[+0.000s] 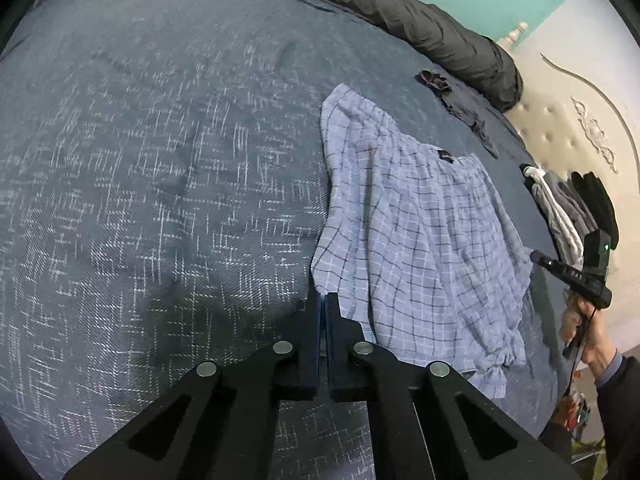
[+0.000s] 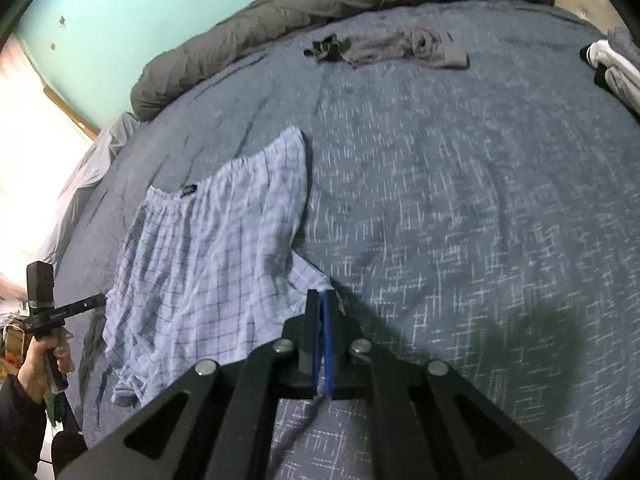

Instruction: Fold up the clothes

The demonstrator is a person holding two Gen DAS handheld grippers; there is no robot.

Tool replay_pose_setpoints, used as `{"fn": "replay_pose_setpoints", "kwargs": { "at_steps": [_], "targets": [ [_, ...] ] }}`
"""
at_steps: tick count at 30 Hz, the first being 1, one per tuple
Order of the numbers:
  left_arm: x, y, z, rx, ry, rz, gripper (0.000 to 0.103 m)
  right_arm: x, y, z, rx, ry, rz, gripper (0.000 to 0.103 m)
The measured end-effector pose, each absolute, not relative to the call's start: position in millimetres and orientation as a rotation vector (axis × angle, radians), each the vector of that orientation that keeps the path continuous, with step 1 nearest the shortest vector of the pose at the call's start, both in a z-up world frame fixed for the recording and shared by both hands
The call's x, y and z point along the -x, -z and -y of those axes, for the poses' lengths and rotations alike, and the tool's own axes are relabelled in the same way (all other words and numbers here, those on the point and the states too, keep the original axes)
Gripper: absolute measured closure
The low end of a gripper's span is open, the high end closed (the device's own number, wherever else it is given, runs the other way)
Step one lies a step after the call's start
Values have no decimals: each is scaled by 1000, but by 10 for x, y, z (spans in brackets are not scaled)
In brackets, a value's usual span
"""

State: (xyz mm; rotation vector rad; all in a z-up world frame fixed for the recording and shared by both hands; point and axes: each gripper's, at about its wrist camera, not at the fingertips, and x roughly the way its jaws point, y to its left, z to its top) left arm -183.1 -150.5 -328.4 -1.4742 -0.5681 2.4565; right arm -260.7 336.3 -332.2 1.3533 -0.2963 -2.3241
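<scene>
Light blue checked shorts [image 1: 416, 232] lie spread on the dark blue bedspread [image 1: 160, 160], waistband away from me. My left gripper [image 1: 323, 300] is shut on the hem corner of one leg. In the right wrist view the same shorts [image 2: 208, 248] lie to the left, and my right gripper [image 2: 323, 296] is shut on the other hem corner, cloth showing between the blue pads. The right gripper also shows at the right edge of the left wrist view [image 1: 538, 258].
A dark grey duvet [image 1: 420, 20] is bunched along the far side of the bed. A dark garment [image 2: 392, 50] lies crumpled near it. A pile of folded grey, white and black clothes [image 1: 568, 208] sits by the cream headboard [image 1: 568, 128].
</scene>
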Motion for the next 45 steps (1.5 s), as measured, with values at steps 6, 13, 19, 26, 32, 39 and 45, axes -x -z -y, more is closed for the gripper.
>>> {"fn": "replay_pose_setpoints", "kwargs": {
  "at_steps": [6, 13, 19, 26, 32, 39, 45],
  "targets": [
    [1758, 3143, 1709, 1467, -2487, 603, 102, 2567, 3208, -3606, -1330, 2380, 334, 102],
    [1777, 3170, 2028, 1558, -2508, 646, 102, 2550, 3220, -3905, -1383, 2433, 400, 102],
    [1781, 3254, 2185, 1590, -2521, 668, 102, 2591, 3301, -4000, -1407, 2447, 455, 102],
    [1836, 3334, 2223, 1607, -2522, 663, 102, 2591, 3432, -4068, -1454, 2452, 487, 102],
    [1840, 3377, 2166, 1613, -2498, 672, 102, 2610, 3523, -4137, -1473, 2428, 599, 102],
    [1838, 3248, 2116, 1604, -2505, 655, 95, 2647, 3531, -4174, -1475, 2415, 670, 94],
    [1993, 2968, 2166, 1493, -2580, 694, 50, 2698, 3296, -4292, -1385, 2500, 624, 76]
  ]
}}
